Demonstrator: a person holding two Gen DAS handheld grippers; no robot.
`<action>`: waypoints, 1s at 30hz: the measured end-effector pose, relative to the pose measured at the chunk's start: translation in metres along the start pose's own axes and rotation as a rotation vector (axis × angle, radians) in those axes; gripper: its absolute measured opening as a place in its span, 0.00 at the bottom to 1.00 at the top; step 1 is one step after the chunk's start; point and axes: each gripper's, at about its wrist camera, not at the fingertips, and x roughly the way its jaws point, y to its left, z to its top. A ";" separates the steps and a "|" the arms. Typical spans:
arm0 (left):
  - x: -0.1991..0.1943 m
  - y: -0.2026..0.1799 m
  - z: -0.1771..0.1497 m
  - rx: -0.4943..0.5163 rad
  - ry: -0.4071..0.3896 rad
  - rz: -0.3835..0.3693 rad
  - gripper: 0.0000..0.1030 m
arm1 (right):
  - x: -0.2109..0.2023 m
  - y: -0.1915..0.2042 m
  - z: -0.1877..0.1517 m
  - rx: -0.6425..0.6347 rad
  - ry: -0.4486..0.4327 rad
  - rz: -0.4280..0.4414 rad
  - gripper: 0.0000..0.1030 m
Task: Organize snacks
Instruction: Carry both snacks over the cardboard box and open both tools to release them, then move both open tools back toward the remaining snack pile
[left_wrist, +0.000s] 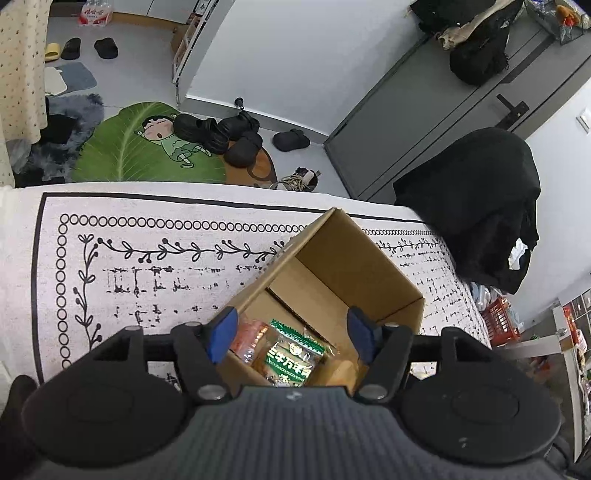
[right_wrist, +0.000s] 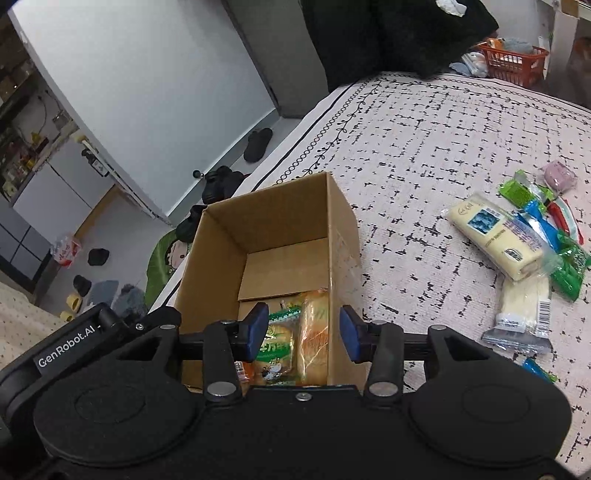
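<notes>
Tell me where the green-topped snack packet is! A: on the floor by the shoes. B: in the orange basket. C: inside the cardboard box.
C: the green-topped snack packet lies at the bottom of the open cardboard box, next to other wrapped snacks.

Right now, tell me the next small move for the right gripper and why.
Probably swing the right gripper rightward toward the pale yellow packet on the cloth. Its jaws stand open and empty over the cardboard box, which already holds a green-and-white snack and a few others, while a pile of snacks lies outside the box to the right.
</notes>
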 end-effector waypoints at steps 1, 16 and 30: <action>-0.001 -0.002 -0.001 0.012 -0.005 0.007 0.67 | -0.001 -0.002 -0.001 0.005 -0.002 -0.001 0.44; -0.014 -0.036 -0.029 0.165 0.019 -0.002 0.88 | -0.054 -0.070 -0.010 0.046 -0.055 -0.081 0.62; -0.038 -0.070 -0.063 0.298 -0.007 0.018 1.00 | -0.108 -0.123 -0.009 0.014 -0.111 -0.082 0.81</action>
